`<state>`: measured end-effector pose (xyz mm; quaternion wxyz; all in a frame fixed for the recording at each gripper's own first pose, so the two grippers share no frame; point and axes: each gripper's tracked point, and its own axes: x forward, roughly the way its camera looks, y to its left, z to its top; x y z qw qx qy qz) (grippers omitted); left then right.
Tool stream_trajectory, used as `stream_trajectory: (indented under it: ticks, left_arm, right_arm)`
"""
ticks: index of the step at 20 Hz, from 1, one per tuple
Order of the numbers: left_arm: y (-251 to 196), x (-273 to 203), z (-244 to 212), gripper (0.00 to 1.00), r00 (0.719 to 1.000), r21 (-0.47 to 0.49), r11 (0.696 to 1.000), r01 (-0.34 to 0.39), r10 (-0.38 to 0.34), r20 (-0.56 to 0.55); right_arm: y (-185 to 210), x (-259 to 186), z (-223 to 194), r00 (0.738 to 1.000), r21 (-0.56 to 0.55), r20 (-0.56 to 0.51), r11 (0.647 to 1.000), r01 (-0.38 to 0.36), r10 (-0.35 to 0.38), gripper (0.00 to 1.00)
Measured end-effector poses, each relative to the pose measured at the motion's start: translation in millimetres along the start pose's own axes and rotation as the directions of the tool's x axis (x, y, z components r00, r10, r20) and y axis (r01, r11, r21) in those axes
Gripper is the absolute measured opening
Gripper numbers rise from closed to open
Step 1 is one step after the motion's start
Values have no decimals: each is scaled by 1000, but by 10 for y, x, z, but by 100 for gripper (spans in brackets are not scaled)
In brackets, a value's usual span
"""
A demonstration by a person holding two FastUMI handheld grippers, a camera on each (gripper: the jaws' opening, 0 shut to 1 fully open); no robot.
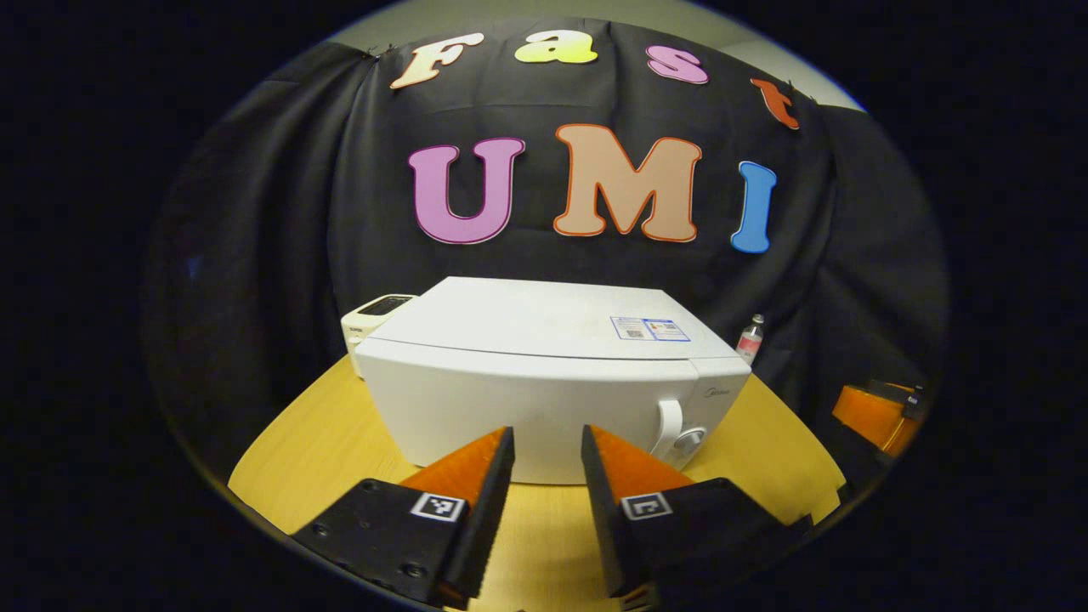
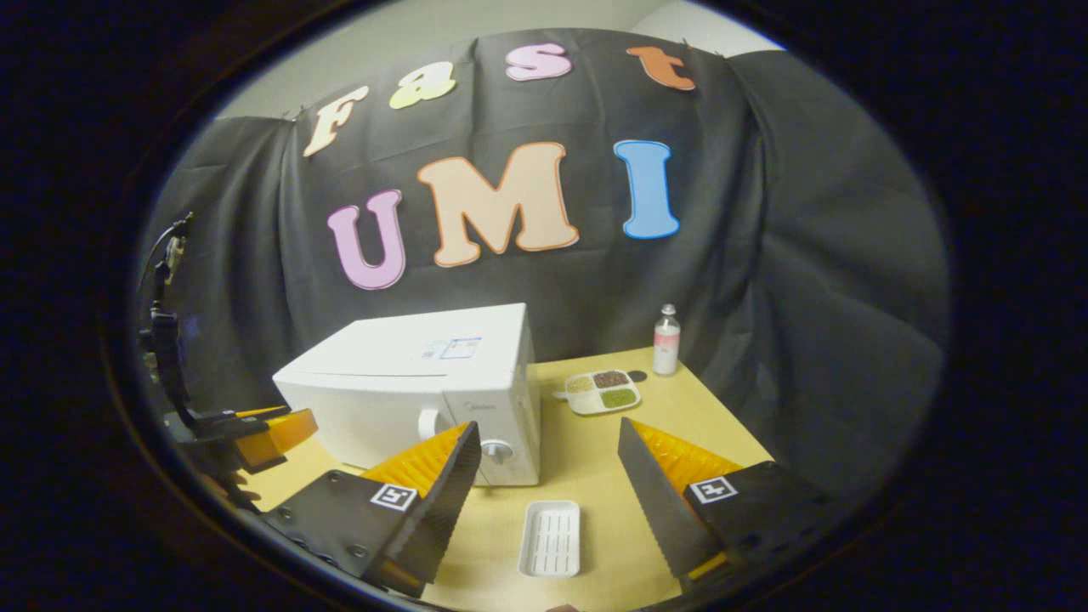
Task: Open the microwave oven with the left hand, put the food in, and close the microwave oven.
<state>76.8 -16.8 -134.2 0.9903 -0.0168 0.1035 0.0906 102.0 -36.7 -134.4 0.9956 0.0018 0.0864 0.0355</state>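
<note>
Nearest the lens of the left gripper view, the left claw (image 1: 548, 442) hovers over the front edge of the wooden surface (image 1: 306, 442), its two fingers parted by a narrow gap with nothing between them. Just beyond the fingertips (image 1: 503, 440) stands the white microwave oven (image 1: 544, 374), its door shut; the fingers are close to its front face but do not touch it. The door handle (image 1: 669, 429) and a round knob (image 1: 688, 440) sit at the right end of that front. A sticker (image 1: 649, 328) lies on the oven's top near its right edge. Behind the oven's left corner is a small white appliance (image 1: 374, 316), and behind its right corner a small bottle (image 1: 750, 337) stands against the black cloth.

Closest in the right gripper view, the right claw (image 2: 548, 442) is spread wide and empty above the surface. Between its fingers, lying flat on the wood, is an empty white slotted tray (image 2: 551, 538). Farther on to the left is the microwave oven, door closed. To its right, well apart from the claw, rests the food tray (image 2: 599, 391), a white divided dish with three filled compartments. Just beyond it is a small dark disc (image 2: 637, 376), and the bottle stands upright at the surface's far edge. At the left rim of this view the left claw hangs in front of the oven.
</note>
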Motion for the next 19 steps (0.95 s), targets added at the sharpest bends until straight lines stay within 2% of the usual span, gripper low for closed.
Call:
stream_trajectory:
  ticks: [1,2,3,4,5,7,8,9,10,19]
  left_arm:
    - [89,-45,61,84,999,-1,1000,-29,29,19]
    - [137,-64,126,92,998,-7,999,-49,49,28]
    - [202,-94,159,98,997,-15,998,-63,64,34]
    - [255,-163,246,96,996,-24,997,-76,77,45]
    - [284,-200,308,96,995,-33,996,-87,89,55]
    - [344,-265,417,96,990,-48,993,-112,115,77]
    - [362,-288,453,96,989,-51,991,-120,124,85]
    - [359,-309,470,96,987,-48,991,-125,129,91]
    - [354,-321,471,96,987,-38,991,-128,131,92]
    - [66,-237,478,96,994,-28,997,-67,69,84]
  right_arm:
    - [83,-11,72,1000,-10,12,1000,-19,19,92]
    - [139,-19,134,999,-20,26,999,-39,39,92]
    - [210,-24,195,997,-29,37,998,-60,61,99]
    - [249,-20,241,996,-33,47,997,-75,77,100]
    - [282,-21,286,994,-35,55,995,-89,90,92]
    - [306,-16,351,991,-45,76,994,-102,106,92]
    - [309,1,358,991,-47,79,993,-108,111,100]
    - [304,23,342,991,-48,73,993,-108,112,100]
    - [285,24,316,992,-49,68,993,-107,110,92]
    - [96,-70,365,994,-82,90,995,-54,61,92]
